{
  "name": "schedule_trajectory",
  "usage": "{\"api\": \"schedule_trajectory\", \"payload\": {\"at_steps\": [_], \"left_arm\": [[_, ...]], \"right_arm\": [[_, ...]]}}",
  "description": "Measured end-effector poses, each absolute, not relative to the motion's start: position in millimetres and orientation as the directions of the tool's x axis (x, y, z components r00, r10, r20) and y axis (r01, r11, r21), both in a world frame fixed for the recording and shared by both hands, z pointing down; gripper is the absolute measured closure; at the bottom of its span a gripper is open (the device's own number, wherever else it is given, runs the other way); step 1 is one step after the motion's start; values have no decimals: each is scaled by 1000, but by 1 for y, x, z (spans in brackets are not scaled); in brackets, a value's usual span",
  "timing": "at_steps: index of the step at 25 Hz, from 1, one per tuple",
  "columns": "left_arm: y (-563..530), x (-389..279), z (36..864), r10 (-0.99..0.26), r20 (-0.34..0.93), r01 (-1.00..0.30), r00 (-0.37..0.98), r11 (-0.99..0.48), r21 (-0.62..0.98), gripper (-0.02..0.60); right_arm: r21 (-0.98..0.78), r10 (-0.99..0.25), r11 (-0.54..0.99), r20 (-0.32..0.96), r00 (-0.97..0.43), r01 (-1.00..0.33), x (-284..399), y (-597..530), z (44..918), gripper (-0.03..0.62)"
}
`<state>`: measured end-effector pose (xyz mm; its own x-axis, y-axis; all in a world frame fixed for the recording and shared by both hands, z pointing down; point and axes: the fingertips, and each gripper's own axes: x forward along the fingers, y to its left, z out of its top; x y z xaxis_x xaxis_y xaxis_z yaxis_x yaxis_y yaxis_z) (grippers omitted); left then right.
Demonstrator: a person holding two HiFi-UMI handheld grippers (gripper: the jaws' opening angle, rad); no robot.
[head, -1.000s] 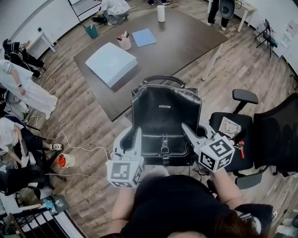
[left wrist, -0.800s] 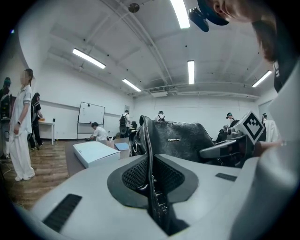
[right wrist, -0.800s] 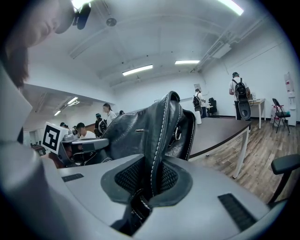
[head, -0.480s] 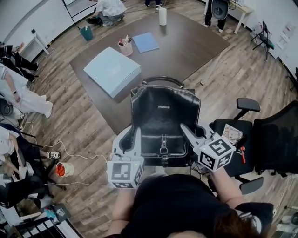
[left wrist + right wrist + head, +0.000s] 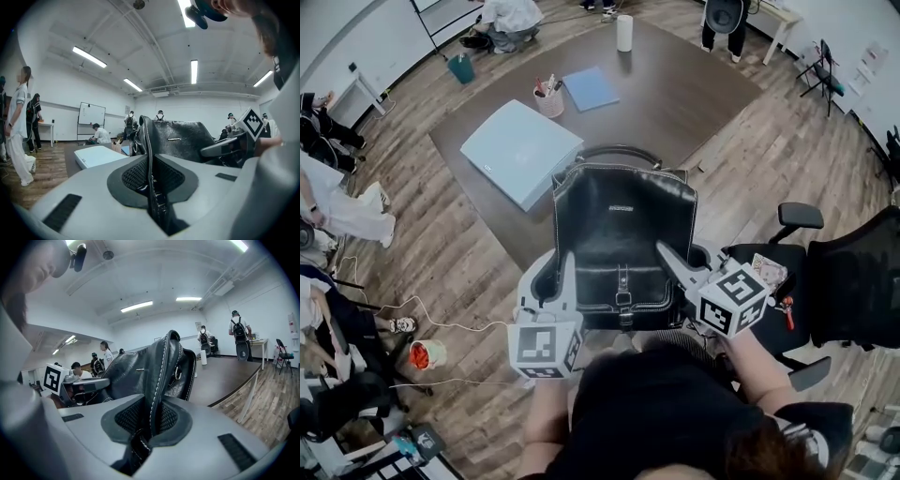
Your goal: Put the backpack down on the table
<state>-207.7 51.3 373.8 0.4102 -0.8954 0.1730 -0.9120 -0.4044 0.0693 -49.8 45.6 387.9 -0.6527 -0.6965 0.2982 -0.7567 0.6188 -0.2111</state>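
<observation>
A black leather backpack (image 5: 623, 234) hangs upright in the air between my two grippers, its top handle over the near corner of the dark brown table (image 5: 675, 84). My left gripper (image 5: 568, 259) is shut on the bag's left side seam. My right gripper (image 5: 662, 249) is shut on its right side seam. In the left gripper view the backpack (image 5: 183, 138) fills the middle, with its edge pinched in my left gripper (image 5: 152, 187). The right gripper view shows the stitched edge of the backpack (image 5: 140, 371) clamped in my right gripper (image 5: 150, 423). The bag's bottom is hidden behind the grippers.
On the table lie a pale blue box (image 5: 522, 150), a pen cup (image 5: 548, 98), a blue folder (image 5: 591, 87) and a white cylinder (image 5: 624, 31). A black office chair (image 5: 834, 272) stands at the right. People sit and stand at the left and beyond the table. A cable runs over the floor.
Both grippers and the backpack have moved toward the table together. The bag's top now overlaps the table's near corner. Neither grip has changed.
</observation>
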Motion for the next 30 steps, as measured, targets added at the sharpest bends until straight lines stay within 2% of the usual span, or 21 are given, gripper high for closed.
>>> {"api": "schedule_trajectory", "payload": {"at_steps": [11, 30], "left_arm": [[-22, -192, 361, -912, 158, -925, 379, -376, 53, 525], [-190, -119, 348, -938, 180, -955, 295, -293, 36, 525]], "right_arm": [[-196, -688, 644, 276, -671, -740, -35, -35, 377, 537], [-216, -609, 724, 247, -754, -655, 34, -219, 367, 536]]}}
